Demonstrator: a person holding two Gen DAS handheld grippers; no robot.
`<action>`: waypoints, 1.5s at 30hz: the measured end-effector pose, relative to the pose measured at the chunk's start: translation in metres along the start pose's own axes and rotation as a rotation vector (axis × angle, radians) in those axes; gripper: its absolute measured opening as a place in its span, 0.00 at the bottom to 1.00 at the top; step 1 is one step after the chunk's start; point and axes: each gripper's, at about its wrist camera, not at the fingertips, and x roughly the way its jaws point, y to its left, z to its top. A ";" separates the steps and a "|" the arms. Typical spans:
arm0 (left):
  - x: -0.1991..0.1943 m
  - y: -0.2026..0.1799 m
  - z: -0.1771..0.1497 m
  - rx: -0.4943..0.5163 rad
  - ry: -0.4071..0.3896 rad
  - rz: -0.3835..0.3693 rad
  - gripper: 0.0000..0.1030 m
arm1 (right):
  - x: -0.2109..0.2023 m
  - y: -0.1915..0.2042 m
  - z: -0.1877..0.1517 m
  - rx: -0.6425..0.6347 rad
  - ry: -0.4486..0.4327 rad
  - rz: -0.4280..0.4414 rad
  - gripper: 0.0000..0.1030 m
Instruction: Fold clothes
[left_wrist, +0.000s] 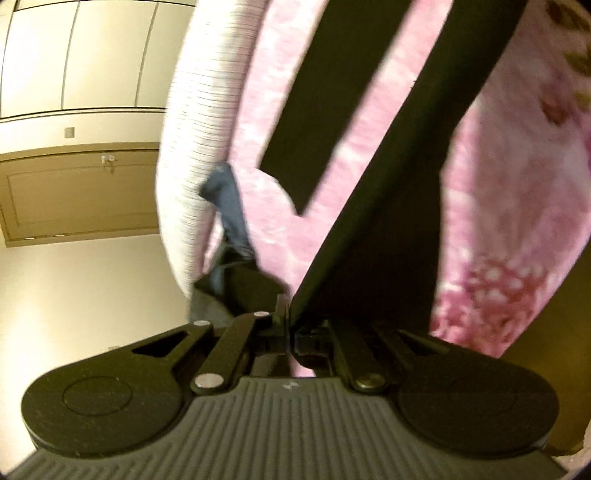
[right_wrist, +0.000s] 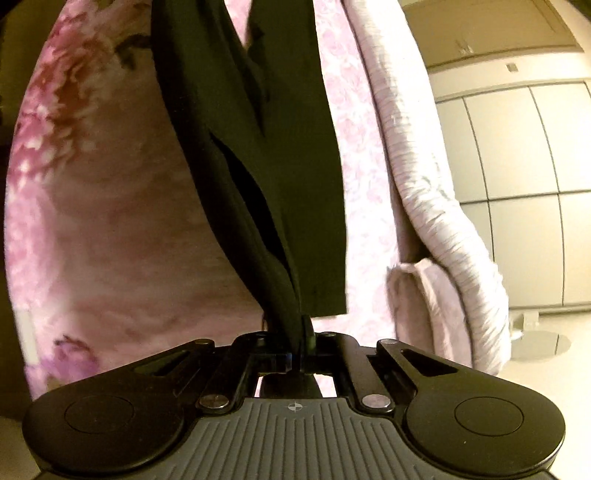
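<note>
A black garment (left_wrist: 402, 184) hangs stretched in front of both cameras, held up off a pink flowered bedspread (left_wrist: 491, 206). My left gripper (left_wrist: 286, 314) is shut on one edge of it; the cloth runs up and right from the jaws, with a loose black strip (left_wrist: 314, 110) beside it. My right gripper (right_wrist: 301, 325) is shut on another bunched edge of the same garment (right_wrist: 255, 166), which hangs in folds with a flat panel (right_wrist: 314, 184) to the right.
A bed with the pink flowered spread (right_wrist: 103, 229) and a white ribbed quilt edge (right_wrist: 443, 229) fills the middle. Blue and dark clothes (left_wrist: 229, 206) lie by the quilt (left_wrist: 192, 147). Cream cupboard doors (right_wrist: 517, 166) and a wooden door (left_wrist: 81, 192) stand behind.
</note>
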 end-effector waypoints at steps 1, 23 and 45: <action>-0.003 0.015 0.004 0.001 -0.001 -0.001 0.02 | 0.001 -0.012 0.002 0.000 -0.001 0.015 0.01; 0.202 0.174 0.152 0.107 0.008 -0.435 0.02 | 0.203 -0.209 0.059 0.188 0.195 0.361 0.01; 0.375 0.136 0.286 0.111 0.204 -0.452 0.02 | 0.320 -0.233 0.001 0.669 0.129 0.533 0.21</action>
